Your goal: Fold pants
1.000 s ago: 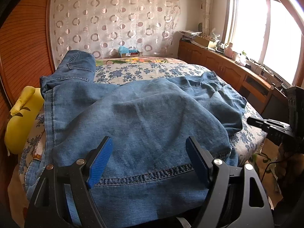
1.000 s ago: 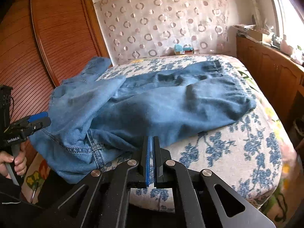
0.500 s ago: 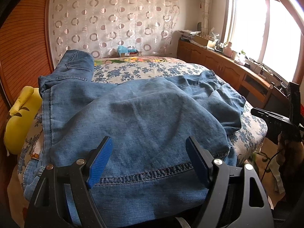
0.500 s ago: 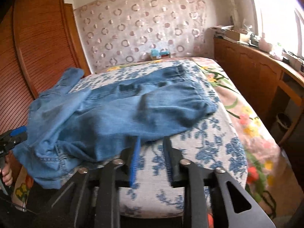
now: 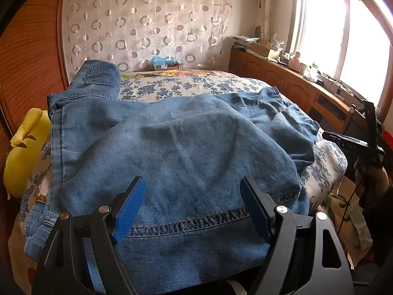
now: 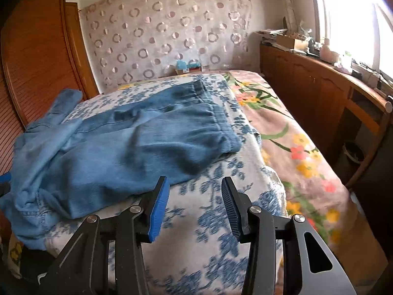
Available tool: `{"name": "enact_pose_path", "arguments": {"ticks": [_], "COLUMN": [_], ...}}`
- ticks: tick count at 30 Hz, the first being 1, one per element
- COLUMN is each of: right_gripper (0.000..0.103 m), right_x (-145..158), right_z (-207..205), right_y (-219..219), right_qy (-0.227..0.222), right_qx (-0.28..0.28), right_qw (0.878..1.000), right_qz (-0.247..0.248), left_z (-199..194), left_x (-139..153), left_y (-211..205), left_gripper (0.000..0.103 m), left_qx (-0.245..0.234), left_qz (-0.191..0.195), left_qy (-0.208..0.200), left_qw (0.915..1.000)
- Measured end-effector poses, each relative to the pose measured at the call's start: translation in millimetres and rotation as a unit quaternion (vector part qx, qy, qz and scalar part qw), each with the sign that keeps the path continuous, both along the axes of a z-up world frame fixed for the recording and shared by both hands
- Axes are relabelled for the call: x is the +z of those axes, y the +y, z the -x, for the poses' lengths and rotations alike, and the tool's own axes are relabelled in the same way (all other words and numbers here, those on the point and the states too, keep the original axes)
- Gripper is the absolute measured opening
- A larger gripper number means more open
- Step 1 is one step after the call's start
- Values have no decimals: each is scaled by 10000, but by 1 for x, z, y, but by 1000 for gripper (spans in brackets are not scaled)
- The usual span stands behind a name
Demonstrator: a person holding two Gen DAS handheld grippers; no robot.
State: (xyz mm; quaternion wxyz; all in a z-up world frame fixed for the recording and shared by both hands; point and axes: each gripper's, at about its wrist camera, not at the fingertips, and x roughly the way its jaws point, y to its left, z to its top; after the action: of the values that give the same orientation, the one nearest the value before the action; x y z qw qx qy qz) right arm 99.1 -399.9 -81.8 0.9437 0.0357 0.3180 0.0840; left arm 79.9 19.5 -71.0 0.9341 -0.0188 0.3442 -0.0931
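Note:
Blue denim pants (image 5: 176,147) lie spread and rumpled across the bed (image 5: 186,86), one leg end raised at the far left against the wooden panel. My left gripper (image 5: 192,206) is open and empty, its blue pads just above the stitched hem at the near edge. In the right wrist view the pants (image 6: 127,145) lie to the left, elastic waistband toward the middle of the bed. My right gripper (image 6: 195,204) is open and empty over the blue-flowered sheet (image 6: 221,233), just right of the denim. The right gripper also shows at the far right in the left wrist view (image 5: 348,140).
A yellow plush toy (image 5: 24,147) sits at the bed's left edge by the wooden wardrobe (image 6: 36,61). A wooden cabinet (image 6: 319,98) with clutter runs under the window at the right. A small box (image 6: 189,67) stands at the bed's head by the curtain.
My right gripper has opened from shut and swung right, now over the sheet beside the waistband. The left gripper stays open over the hem, barely moved.

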Motion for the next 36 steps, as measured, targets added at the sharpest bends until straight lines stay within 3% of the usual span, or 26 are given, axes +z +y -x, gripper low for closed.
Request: {"name": "enact_pose_path", "arguments": {"ticks": [24,33,35,36], "right_gripper": [46,46,38,26], "right_x": [8,7,7,6], "right_z": [-55,-61,-62,-60], "right_y": [-4,-8,-5,-5], "right_qy": [543,522,497,467], "right_qx": [-150,-134,-118,-20], "right_qw": [9976,9971,9971,9975], "right_qz": [398,536,563,533], "left_z": [-3,-2,-3,-2], "left_x": [-9,-11,-10,-10], "left_y": [4,3,3,3], "left_gripper": [79,79,79,79], "left_qx": [28,36,32,34], "left_qz": [31,42,37,33], "left_qy": [126,131,135,137], "left_qw": [9999,9999,9999,9999]}}
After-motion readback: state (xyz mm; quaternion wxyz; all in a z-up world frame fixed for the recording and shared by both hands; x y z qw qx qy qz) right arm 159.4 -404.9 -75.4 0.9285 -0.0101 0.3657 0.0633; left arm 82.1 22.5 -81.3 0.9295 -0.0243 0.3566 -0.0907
